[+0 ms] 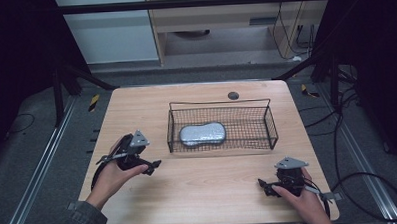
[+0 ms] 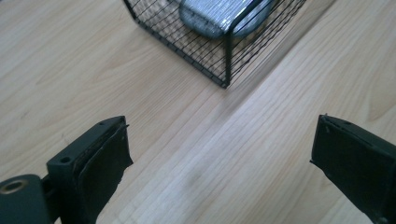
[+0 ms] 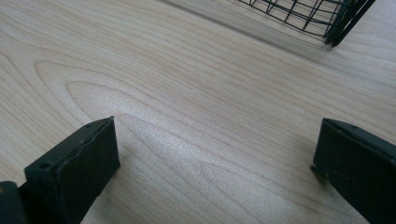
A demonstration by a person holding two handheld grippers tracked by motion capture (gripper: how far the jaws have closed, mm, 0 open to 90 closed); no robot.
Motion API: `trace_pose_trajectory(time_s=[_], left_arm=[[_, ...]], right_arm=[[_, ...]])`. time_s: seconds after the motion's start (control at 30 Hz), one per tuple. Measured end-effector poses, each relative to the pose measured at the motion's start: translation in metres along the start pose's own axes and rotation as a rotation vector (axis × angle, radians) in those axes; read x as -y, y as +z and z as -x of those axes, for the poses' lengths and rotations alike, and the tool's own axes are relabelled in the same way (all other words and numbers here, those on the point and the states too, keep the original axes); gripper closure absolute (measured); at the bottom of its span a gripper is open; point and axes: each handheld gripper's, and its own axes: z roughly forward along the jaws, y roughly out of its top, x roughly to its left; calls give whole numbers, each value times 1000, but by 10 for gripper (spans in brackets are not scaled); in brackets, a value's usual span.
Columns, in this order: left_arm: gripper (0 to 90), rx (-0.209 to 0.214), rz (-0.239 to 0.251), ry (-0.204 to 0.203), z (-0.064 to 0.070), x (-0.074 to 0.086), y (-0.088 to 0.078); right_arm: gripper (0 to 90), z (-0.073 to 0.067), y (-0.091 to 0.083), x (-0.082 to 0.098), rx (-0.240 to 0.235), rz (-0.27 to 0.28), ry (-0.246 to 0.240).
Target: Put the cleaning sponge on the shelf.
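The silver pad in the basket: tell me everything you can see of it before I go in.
The silver pad is a flat, rounded oblong, slightly pinched at the middle, with a glittery, ribbed grey surface like a scouring sponge. It lies flat on the mesh floor in the left half of the black wire basket, close to its front wall, long side along the basket. Neither gripper touches it.

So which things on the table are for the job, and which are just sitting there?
For the job:
- silver pouch, lying in the basket
- black wire basket
- left gripper, open
- right gripper, open

Just there:
- wooden table
- dark round hole near the table's far edge
- cables on the floor
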Motion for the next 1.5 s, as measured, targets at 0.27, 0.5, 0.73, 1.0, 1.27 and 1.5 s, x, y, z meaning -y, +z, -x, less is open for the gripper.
trace_pose_trajectory(time_s=[0.27, 0.5, 0.73, 1.0, 1.27, 1.5], left_arm=[[36, -12, -29, -52, -21, 20, 17], [35, -26, -20, -109, -44, 31, 29], [36, -46, -28, -140, -58, 35, 43], [38, -52, -38, -173, -64, 39, 55], [38, -40, -30, -211, -66, 42, 63], [36, -23, -8, -219, -65, 44, 70]], right_arm=[[3, 0, 0, 0, -1, 0, -1], [3, 0, 0, 0, -1, 0, 0], [3, 0, 0, 0, -1, 0, 0], [3, 0, 0, 0, -2, -1, -3], [3, 1, 0, 0, -5, -1, -5], [3, 1, 0, 0, -6, -1, -7]])
